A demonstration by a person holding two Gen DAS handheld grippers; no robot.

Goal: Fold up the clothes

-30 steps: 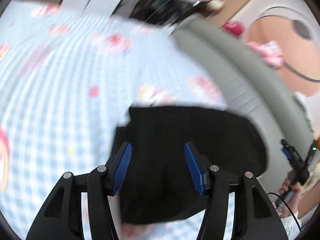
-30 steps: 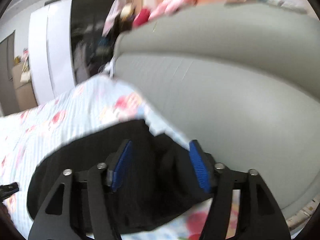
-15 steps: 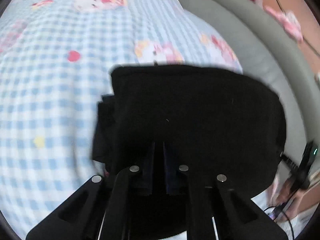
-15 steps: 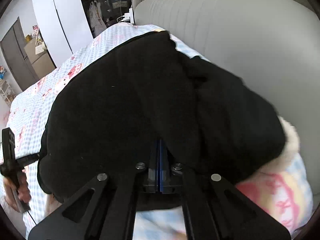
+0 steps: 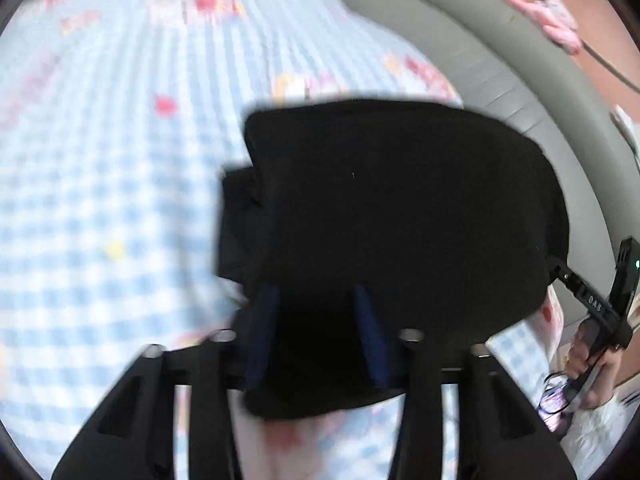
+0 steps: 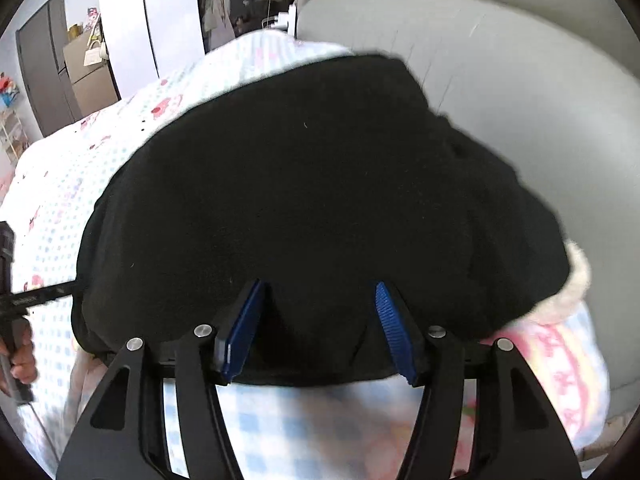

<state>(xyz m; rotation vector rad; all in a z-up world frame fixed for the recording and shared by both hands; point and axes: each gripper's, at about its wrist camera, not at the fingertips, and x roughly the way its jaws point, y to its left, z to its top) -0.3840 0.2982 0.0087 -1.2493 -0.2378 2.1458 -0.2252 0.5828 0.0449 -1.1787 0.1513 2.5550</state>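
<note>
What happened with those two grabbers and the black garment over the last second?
Half a second ago both sets of jaws were shut on the black garment's near edge. Now the left gripper and right gripper have opened and let it go. The garment stays folded on the checked bedsheet, beside the grey headboard.

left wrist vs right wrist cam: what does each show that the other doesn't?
Left wrist only: the left tool, open over the near edge of the black garment; pink items beyond the grey headboard; the right tool's handle in a hand.

Right wrist only: the right tool, open; white wardrobe doors; a fluffy cream edge beside the garment; the left tool's handle at the frame's left edge.

Both: the black garment lying on the blue checked bedsheet, with the headboard behind.
</note>
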